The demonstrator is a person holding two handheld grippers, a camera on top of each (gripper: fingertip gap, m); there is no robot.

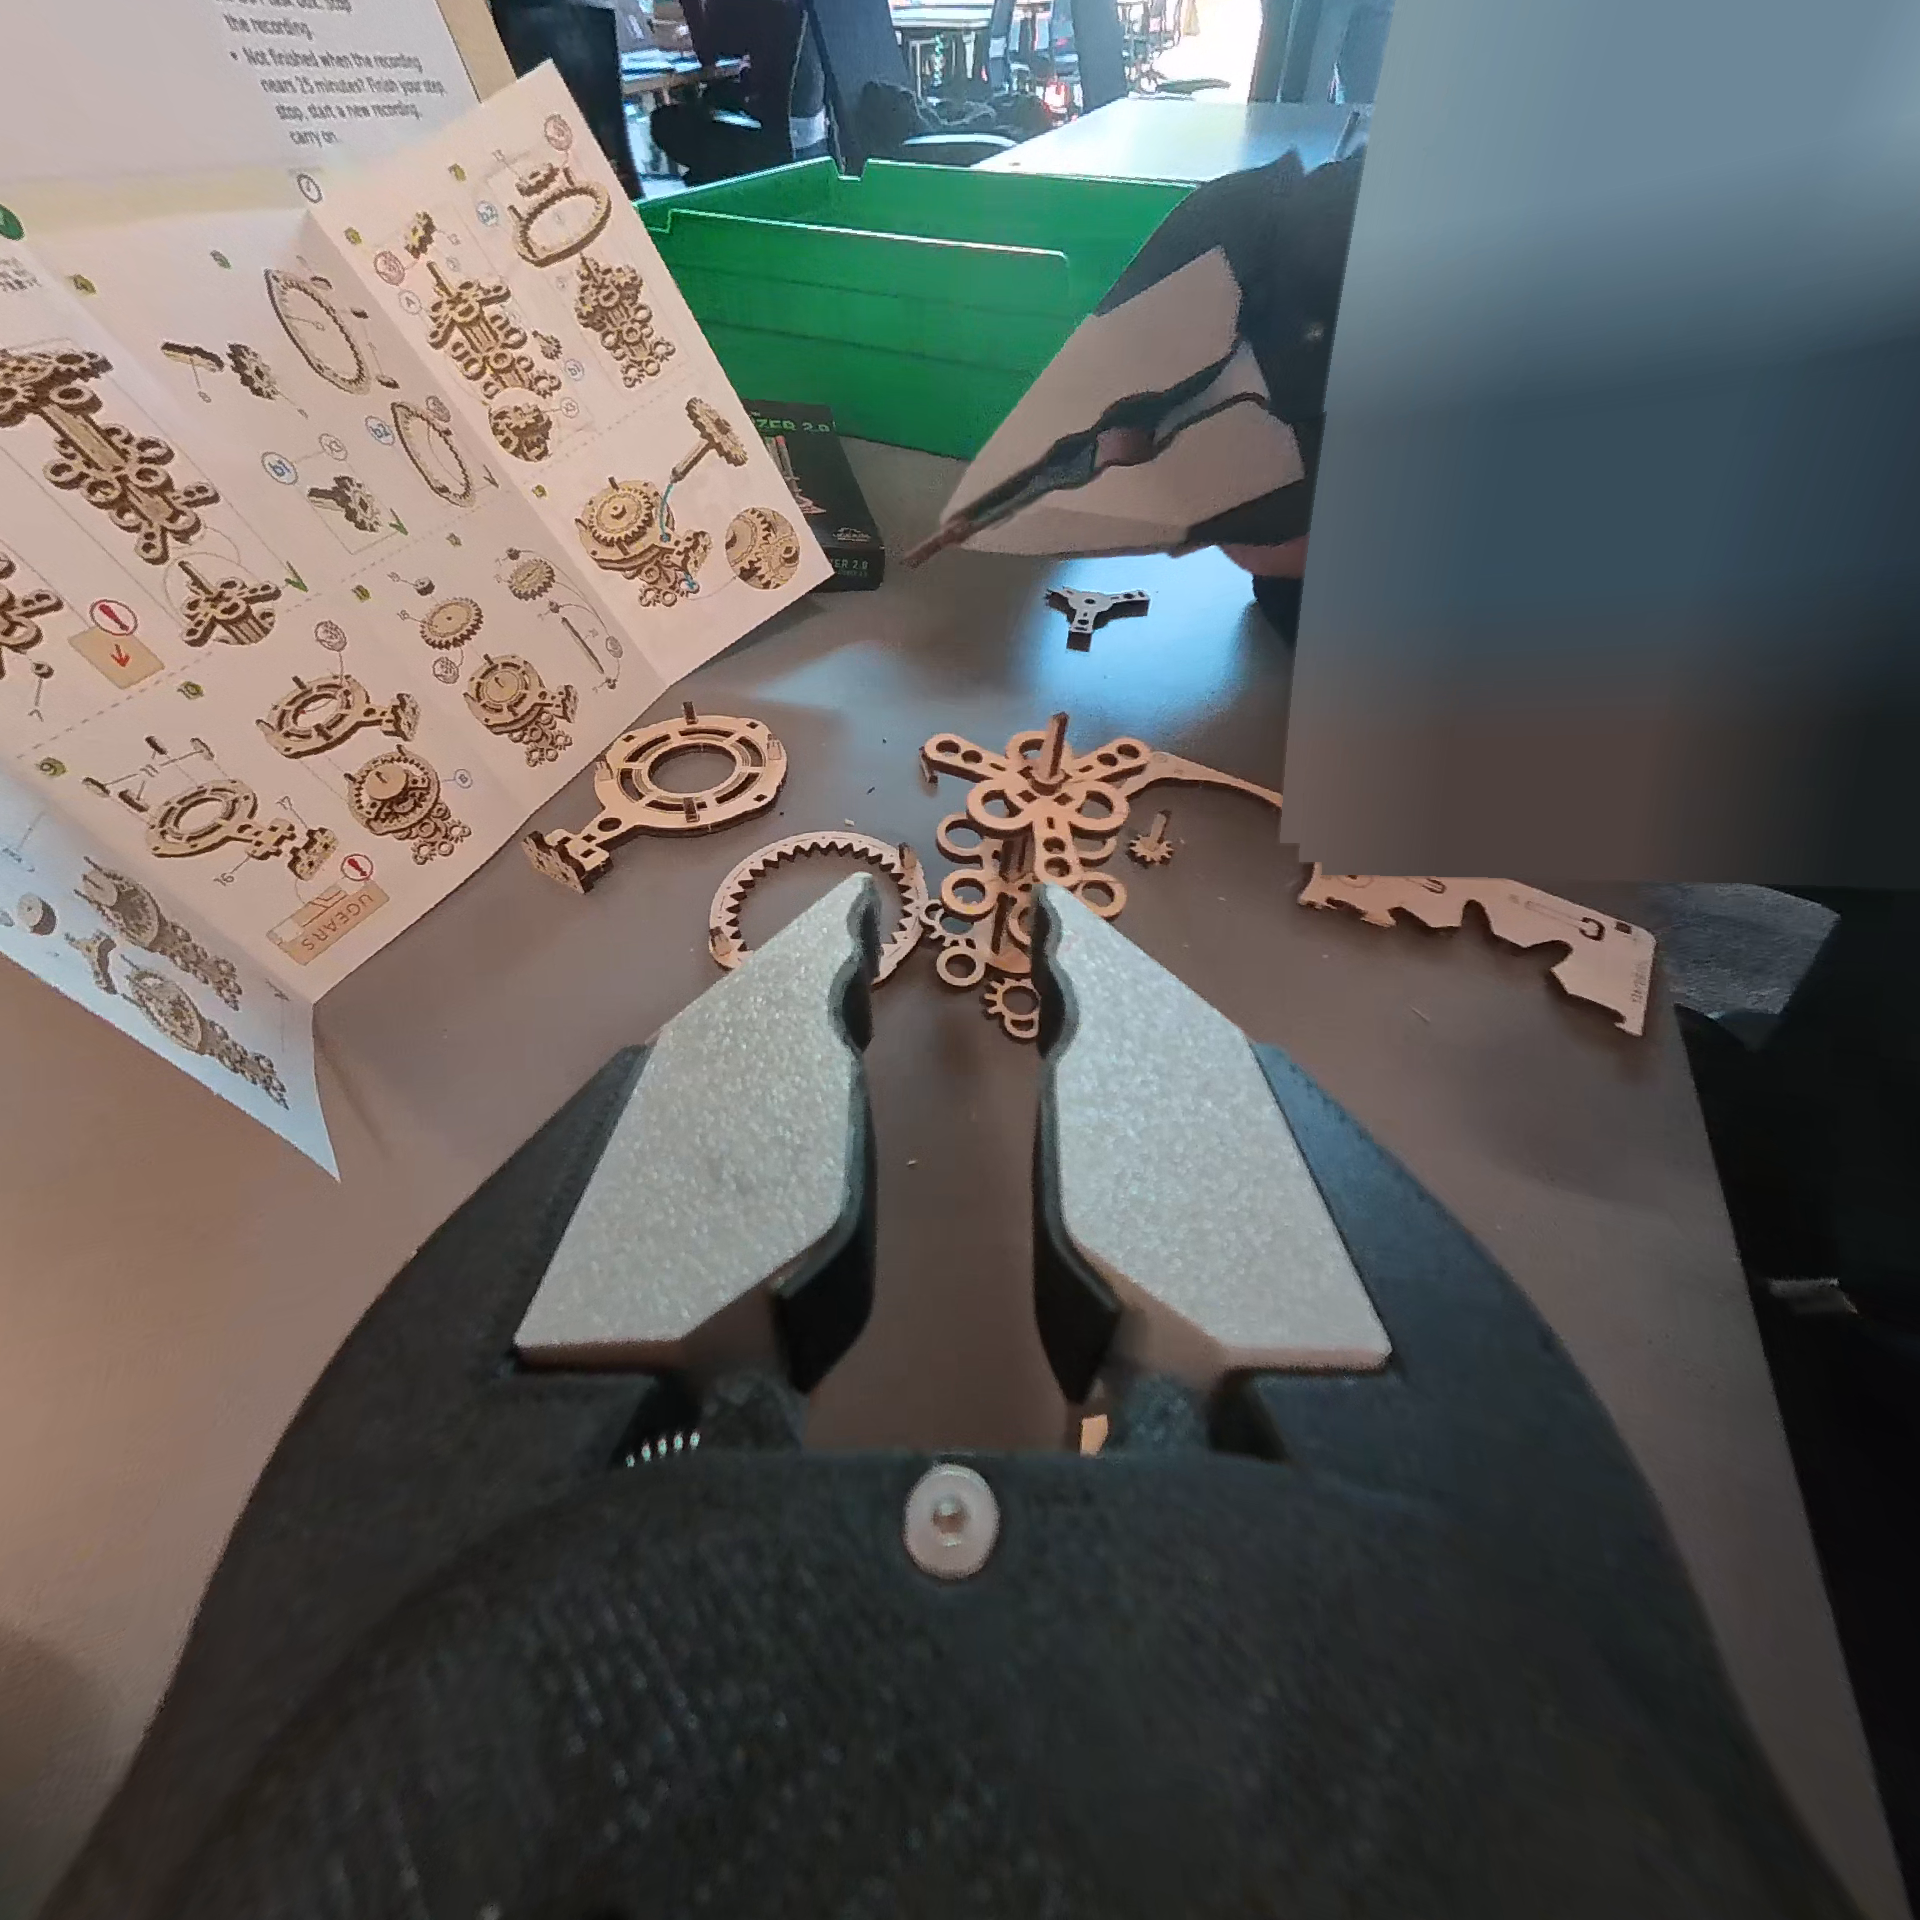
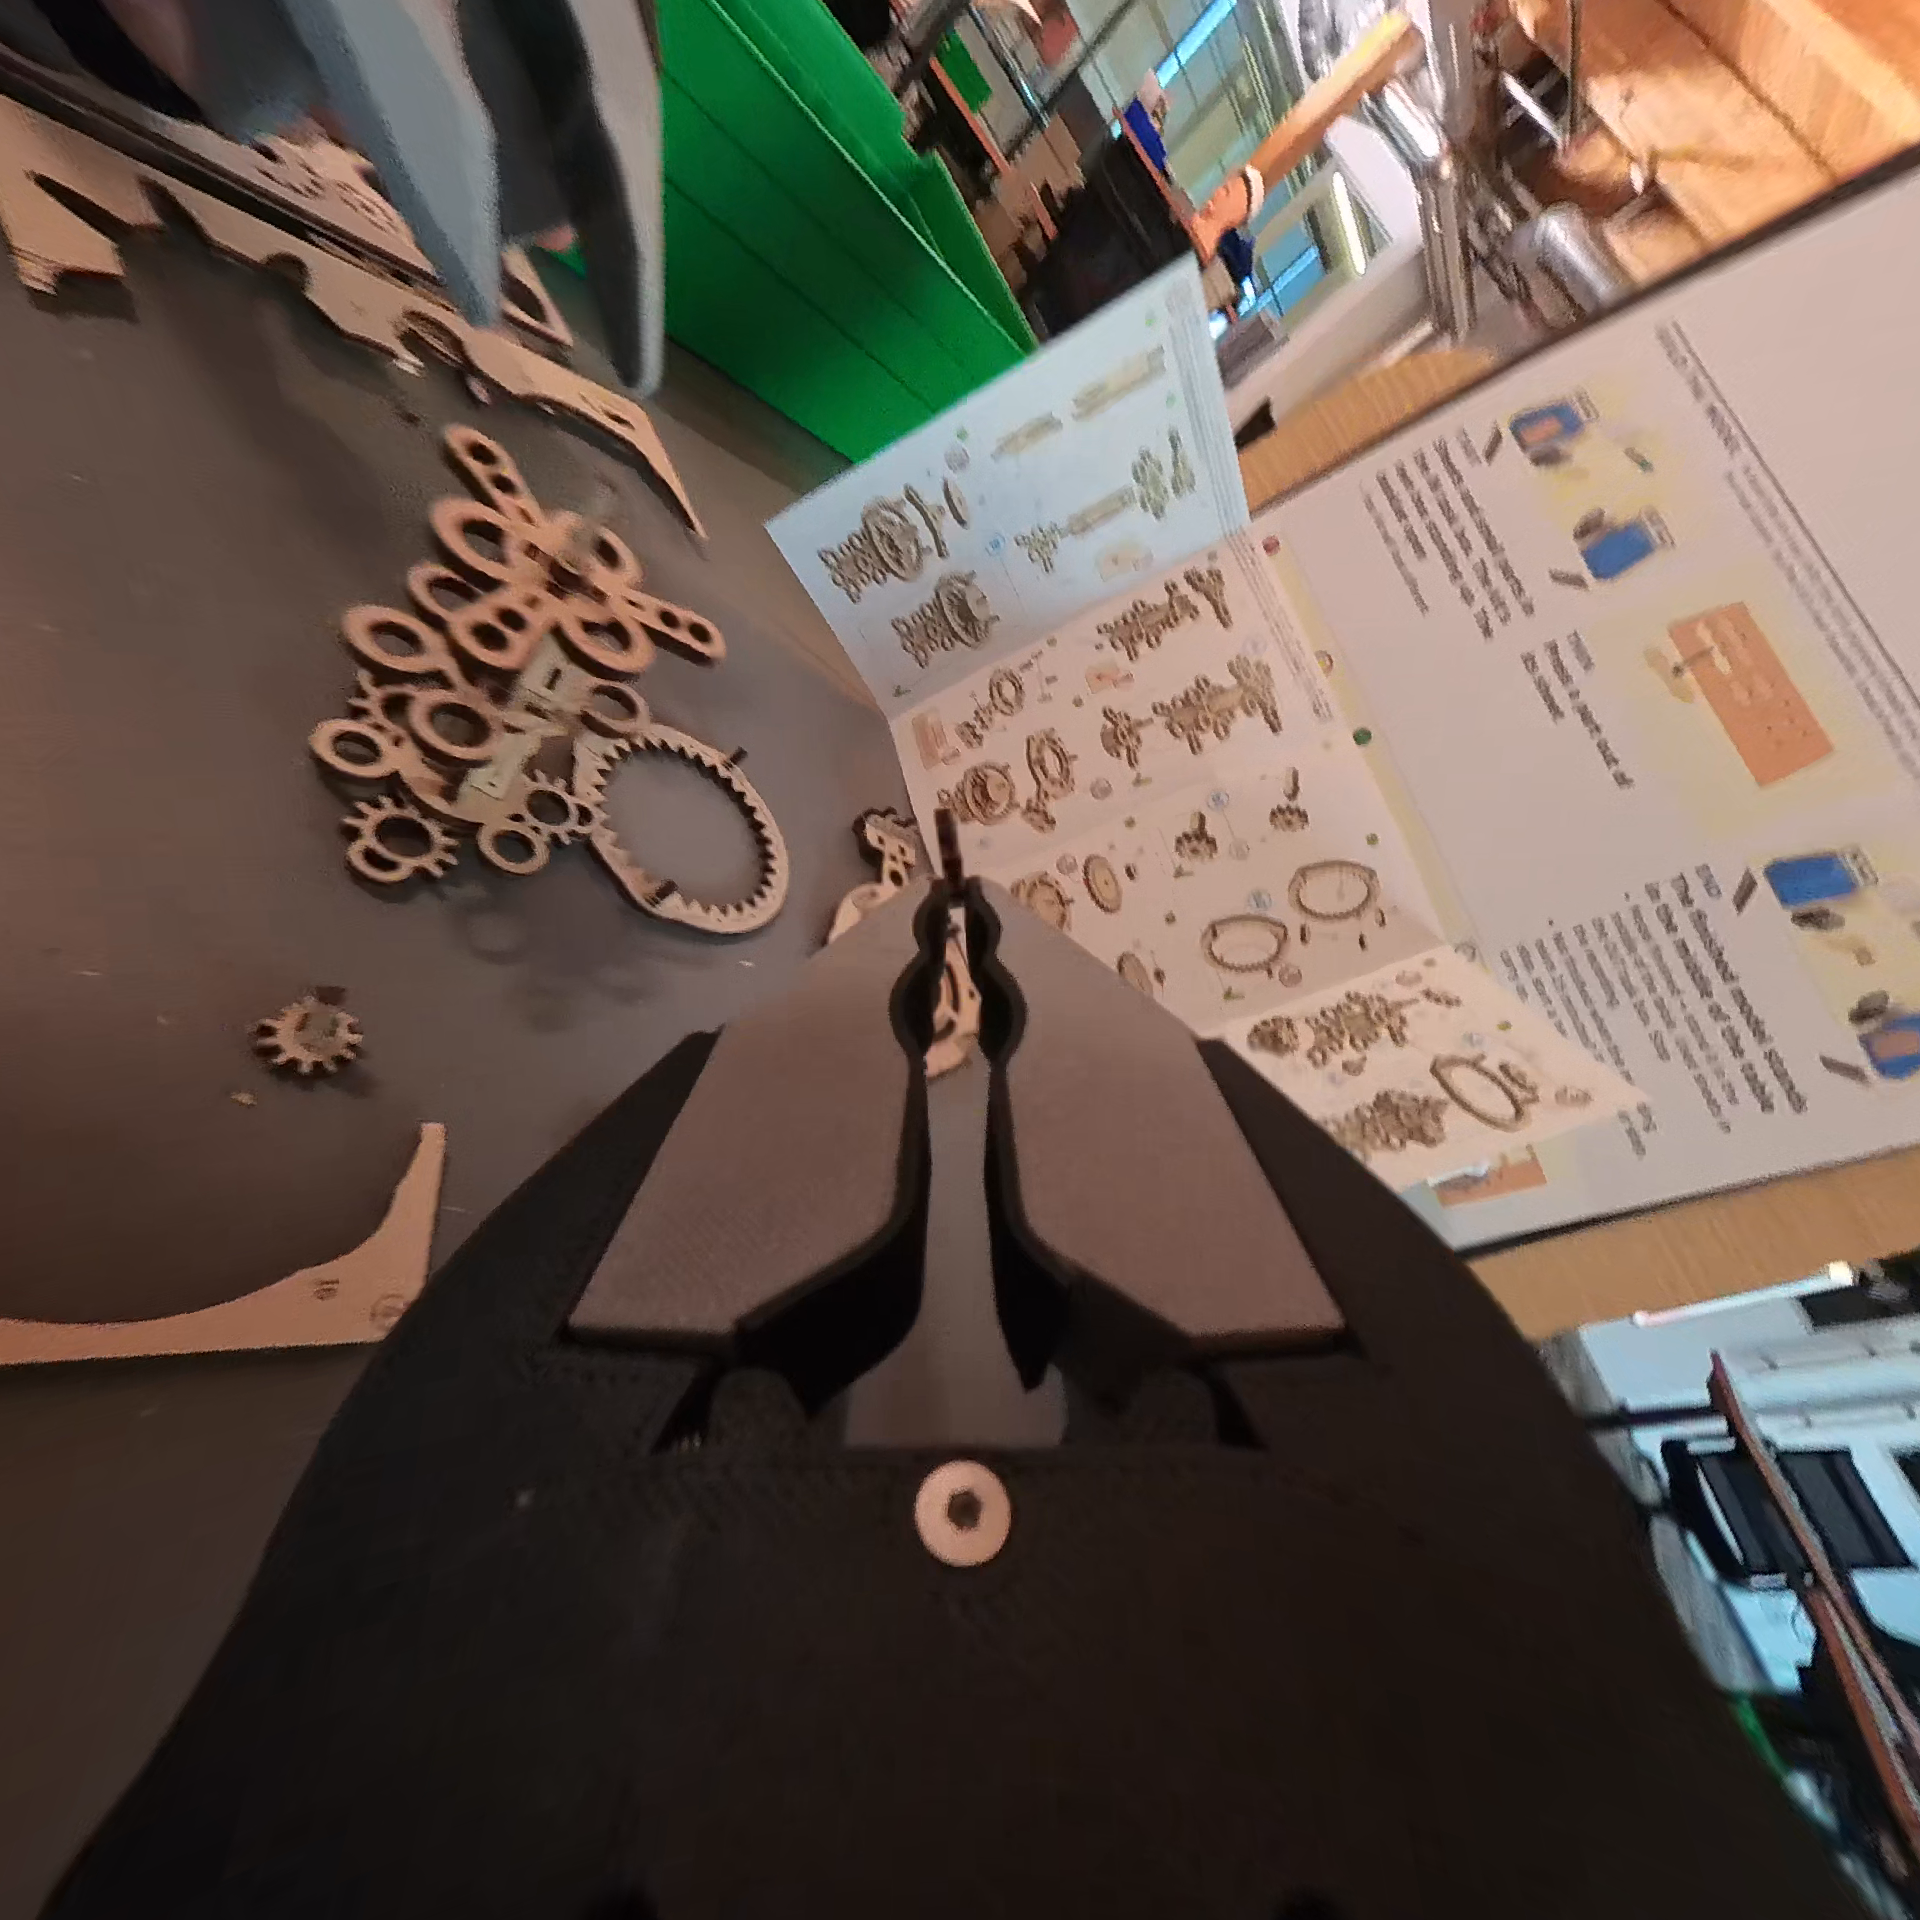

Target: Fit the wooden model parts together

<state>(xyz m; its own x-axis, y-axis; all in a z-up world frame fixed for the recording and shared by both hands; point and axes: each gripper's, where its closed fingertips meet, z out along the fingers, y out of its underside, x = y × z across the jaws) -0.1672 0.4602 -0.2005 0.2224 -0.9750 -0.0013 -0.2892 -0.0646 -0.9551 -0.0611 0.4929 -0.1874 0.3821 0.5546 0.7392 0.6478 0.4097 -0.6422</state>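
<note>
The grey tabletop (image 1: 1039, 1091) carries everything. At 12 o'clock in the left wrist view stands a green bin (image 1: 883, 301), and from 9 to 11 o'clock a folded instruction sheet (image 1: 312, 540) leans upright. The wooden model parts lie mid-table: a cluster of ringed pieces on a short post (image 1: 1023, 831), touching a toothed ring (image 1: 821, 904) at its 8 o'clock side; a round frame with a stem (image 1: 665, 795) sits apart at 10 o'clock from that ring. A cut-out wooden sheet (image 1: 1507, 925) lies at 3 o'clock, a small three-armed piece (image 1: 1091, 608) near 1 o'clock, and a tiny gear (image 1: 1151, 840) just beside the cluster.

The left gripper (image 1: 956, 914) hangs released, its jaws apart just before the toothed ring and cluster, holding nothing.

The right gripper (image 2: 951, 904) is clenched on a thin dark peg (image 2: 947, 844) that sticks out past its tips, above the round frame.
</note>
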